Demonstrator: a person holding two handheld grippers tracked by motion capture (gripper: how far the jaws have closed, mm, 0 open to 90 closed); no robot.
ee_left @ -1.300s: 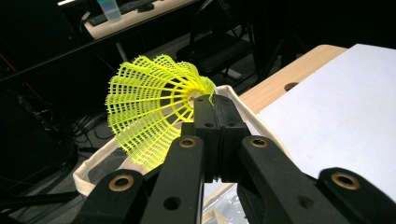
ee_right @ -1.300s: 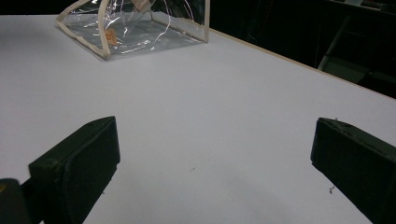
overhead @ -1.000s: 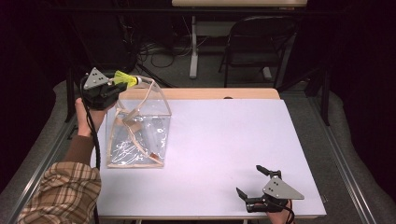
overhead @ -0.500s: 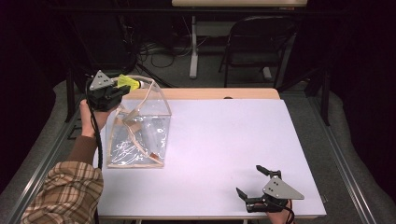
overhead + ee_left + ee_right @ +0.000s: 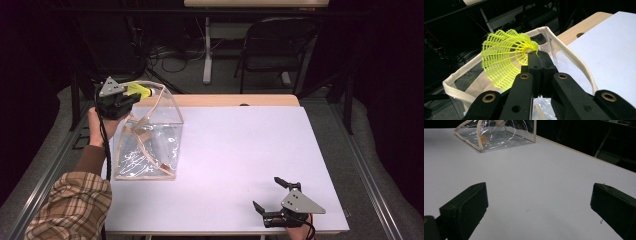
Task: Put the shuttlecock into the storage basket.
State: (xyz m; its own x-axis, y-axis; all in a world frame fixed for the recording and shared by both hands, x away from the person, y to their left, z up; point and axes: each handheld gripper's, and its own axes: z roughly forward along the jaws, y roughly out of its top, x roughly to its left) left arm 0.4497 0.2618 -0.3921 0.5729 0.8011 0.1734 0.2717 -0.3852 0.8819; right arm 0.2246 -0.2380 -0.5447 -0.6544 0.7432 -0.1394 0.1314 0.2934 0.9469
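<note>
So here we've got the left gripper (image 5: 131,95) up in the upper left of the high view, clenched tight on a yellow shuttlecock (image 5: 138,91). In the left gripper view the two black jaws are pressed together right at the shuttlecock's (image 5: 506,58) nose end, and its mesh skirt fans out to the left and up, in the middle-left of the frame. It hangs just above the open rim of the clear bag (image 5: 564,53), not inside it as far as we can see.

The bag (image 5: 150,145) itself stands on the white table (image 5: 240,165) at the left of the high view, see-through plastic with cream trim, its mouth facing up toward the gripper. There's a cream strap and some orange bit inside, too small for us to say what.

The right gripper (image 5: 275,197) sits down at the lower right of the high view, resting low at the table's near edge, well apart from the bag. Its jaws are spread wide with nothing between them; in the right gripper view they stand at the lower left and lower right corners with bare table (image 5: 536,182) in between, and the bag (image 5: 496,135) shows far off at the upper left.
</note>
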